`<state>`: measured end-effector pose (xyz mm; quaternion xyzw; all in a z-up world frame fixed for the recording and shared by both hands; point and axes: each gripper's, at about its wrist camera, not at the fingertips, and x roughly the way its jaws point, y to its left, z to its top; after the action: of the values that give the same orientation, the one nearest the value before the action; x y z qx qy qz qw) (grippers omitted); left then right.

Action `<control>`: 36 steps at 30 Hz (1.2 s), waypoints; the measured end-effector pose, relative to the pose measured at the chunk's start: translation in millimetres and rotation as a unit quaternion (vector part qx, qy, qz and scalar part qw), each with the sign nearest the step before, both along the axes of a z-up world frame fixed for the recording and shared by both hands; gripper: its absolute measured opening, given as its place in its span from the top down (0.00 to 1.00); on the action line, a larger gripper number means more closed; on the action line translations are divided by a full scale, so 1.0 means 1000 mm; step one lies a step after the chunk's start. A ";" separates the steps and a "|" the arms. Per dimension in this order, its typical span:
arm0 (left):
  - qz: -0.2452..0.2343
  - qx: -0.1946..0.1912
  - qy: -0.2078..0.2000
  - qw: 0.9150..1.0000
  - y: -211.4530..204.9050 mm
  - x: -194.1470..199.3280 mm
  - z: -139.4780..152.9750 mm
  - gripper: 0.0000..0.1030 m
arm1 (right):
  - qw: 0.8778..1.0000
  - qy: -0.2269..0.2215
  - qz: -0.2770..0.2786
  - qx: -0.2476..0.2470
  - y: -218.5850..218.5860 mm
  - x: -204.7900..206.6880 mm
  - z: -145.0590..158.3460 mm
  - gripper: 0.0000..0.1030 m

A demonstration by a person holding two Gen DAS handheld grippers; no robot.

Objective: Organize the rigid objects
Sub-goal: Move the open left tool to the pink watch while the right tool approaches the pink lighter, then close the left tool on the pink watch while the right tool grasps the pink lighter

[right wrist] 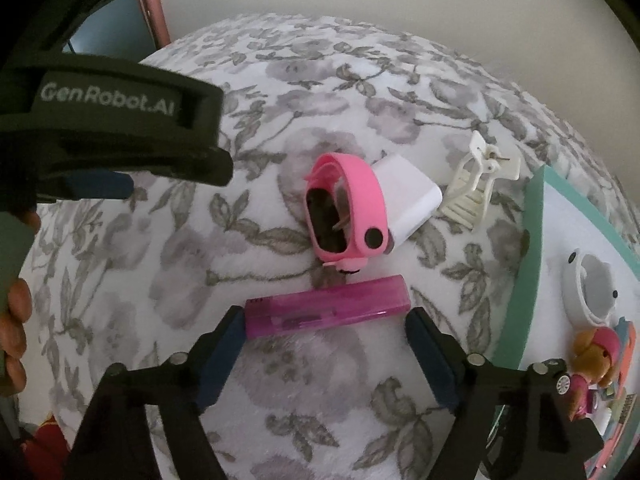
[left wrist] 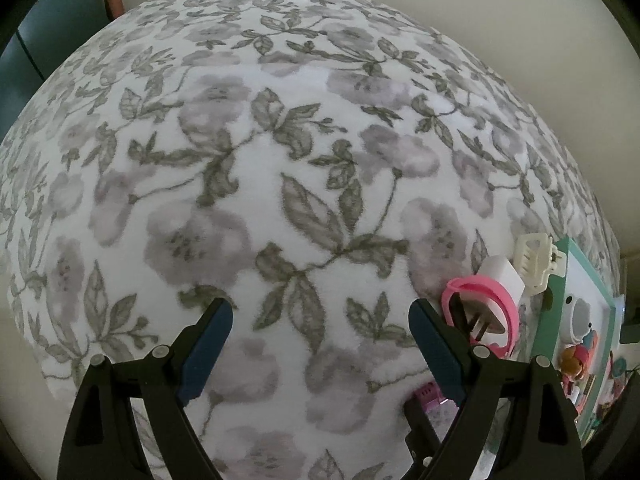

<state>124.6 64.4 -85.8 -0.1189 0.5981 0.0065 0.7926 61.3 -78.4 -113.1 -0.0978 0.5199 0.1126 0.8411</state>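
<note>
While right gripper straddles purple lighter lengthwise on floral blanket, jaws stand at lighter's two ends; contact with pads cannot be told. Pink wristband lies just beyond lighter, touching white charger. White hair clip sits near charger, toward teal-rimmed toy board at blanket's right edge. Left gripper hangs wide open over bare blanket, nothing between jaws, wristband just right of its right finger.
</note>
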 end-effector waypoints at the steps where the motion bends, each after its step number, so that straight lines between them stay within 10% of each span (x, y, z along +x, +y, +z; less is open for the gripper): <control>1: -0.001 0.000 0.000 1.000 0.000 0.000 0.000 0.12 | 1.000 0.000 -0.001 0.001 -0.001 0.001 0.000 0.21; 21: -0.045 -0.138 -0.014 0.989 -0.038 0.011 0.016 0.13 | 0.997 0.003 -0.064 0.053 -0.037 0.006 0.012 0.21; 28: -0.081 -0.131 -0.010 0.988 -0.059 0.014 0.007 0.13 | 0.996 0.001 -0.065 0.062 -0.040 0.002 0.018 0.21; 36: -0.100 -0.141 0.004 0.985 -0.066 0.014 -0.003 0.36 | 0.995 0.000 -0.066 0.069 -0.043 -0.001 0.024 0.21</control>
<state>138.4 -2.0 -88.8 -0.1692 0.6047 -0.1564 0.7624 59.9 -121.6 -89.1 -0.0054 0.5164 0.0925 0.8513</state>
